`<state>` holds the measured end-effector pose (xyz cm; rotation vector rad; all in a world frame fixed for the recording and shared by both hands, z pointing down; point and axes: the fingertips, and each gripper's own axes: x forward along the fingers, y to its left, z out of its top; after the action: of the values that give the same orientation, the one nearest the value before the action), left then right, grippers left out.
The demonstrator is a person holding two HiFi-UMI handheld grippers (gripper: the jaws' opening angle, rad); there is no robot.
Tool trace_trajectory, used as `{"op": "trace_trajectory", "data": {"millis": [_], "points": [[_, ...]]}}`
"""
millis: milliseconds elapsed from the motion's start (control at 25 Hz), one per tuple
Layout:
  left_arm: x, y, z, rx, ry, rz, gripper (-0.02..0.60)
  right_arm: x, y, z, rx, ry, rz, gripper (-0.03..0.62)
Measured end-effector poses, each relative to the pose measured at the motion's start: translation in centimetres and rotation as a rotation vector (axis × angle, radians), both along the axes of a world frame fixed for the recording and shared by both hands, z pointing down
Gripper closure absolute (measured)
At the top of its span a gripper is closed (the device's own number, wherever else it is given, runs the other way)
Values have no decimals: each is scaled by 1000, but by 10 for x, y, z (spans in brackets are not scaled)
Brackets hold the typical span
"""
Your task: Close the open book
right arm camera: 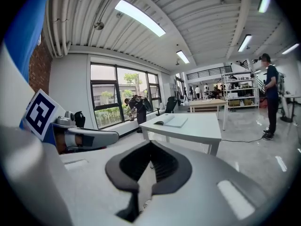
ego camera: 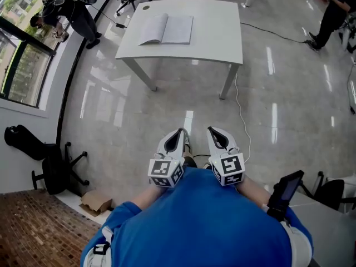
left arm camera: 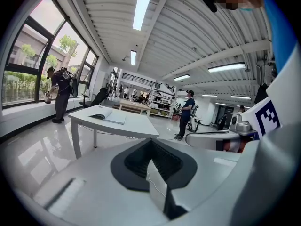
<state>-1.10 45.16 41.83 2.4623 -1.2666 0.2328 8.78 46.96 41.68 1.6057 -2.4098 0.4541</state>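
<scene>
The book (ego camera: 166, 29) lies open, pages up, on the left half of the worktop (ego camera: 222, 43), well apart from the person, with bare floor between. Both tools sit close to the chest, side by side, aimed at the worktop. I'd guess that's because nothing is within reach yet. The left tongs (ego camera: 179, 135) are pressed together and empty, and the right tongs (ego camera: 214, 133) likewise.

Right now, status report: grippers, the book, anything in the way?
Left gripper and right gripper both shut, empty. Open book lies flat on the white table, far ahead, untouched. White cable trails down by the table.
</scene>
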Motion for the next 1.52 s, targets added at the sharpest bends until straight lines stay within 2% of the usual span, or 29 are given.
{"op": "trace_trajectory", "data": {"millis": [240,840,1080,1200,1400,1520], "points": [[3,-70,5,-1,15,32,574,3,-64,5,-11,14,38,592],[-49,-264,-6,4,15,108,574,-44,-254,-9,-45,64,97,592],[-56,-294,-3,-16,6,106,574,-53,-286,-9,-54,70,68,592],[-48,-306,-7,-16,-11,112,574,-44,-301,-13,-50,64,64,592],[-37,-325,-9,-36,-1,76,574,-23,-320,-14,-57,62,53,592],[-42,-335,-2,-38,5,73,574,-26,-328,-8,-62,69,57,592]]}}
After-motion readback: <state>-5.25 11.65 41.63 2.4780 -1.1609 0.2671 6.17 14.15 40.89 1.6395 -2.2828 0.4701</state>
